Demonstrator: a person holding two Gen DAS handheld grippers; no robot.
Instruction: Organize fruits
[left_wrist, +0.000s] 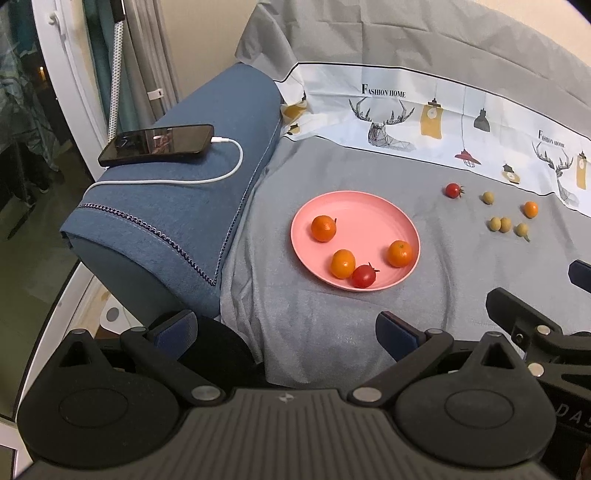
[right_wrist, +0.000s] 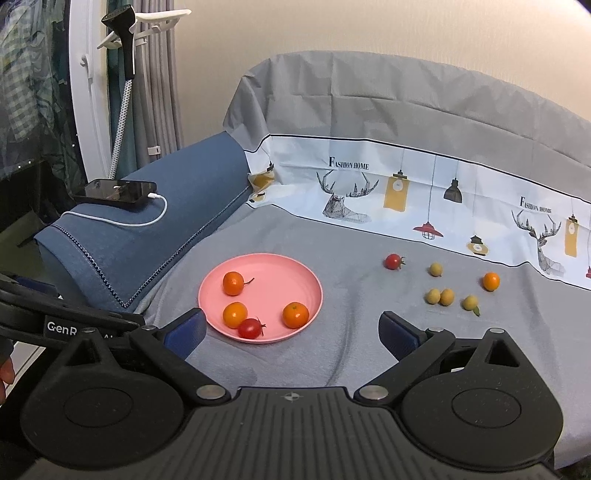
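Note:
A pink plate (left_wrist: 369, 210) (right_wrist: 273, 266) lies on the grey cloth and holds three small oranges (left_wrist: 323, 228) (right_wrist: 233, 283) and a cherry tomato (left_wrist: 364, 276) (right_wrist: 250, 328). Loose on the cloth to its right are another cherry tomato (left_wrist: 452, 190) (right_wrist: 393, 261), a small orange (left_wrist: 530, 209) (right_wrist: 491, 281) and several yellow-green fruits (left_wrist: 500, 224) (right_wrist: 440, 296). My left gripper (left_wrist: 286, 332) stands open, empty, in front of the plate. My right gripper (right_wrist: 291, 330) is open too, empty, just short of the plate's near rim.
A blue cushion (left_wrist: 192, 206) (right_wrist: 147, 236) on the left carries a black phone (left_wrist: 157, 144) (right_wrist: 115, 192) on a white charging cable. A printed white cloth (left_wrist: 424, 110) (right_wrist: 406, 184) runs along the back. A steamer hose (left_wrist: 116, 74) hangs at the far left.

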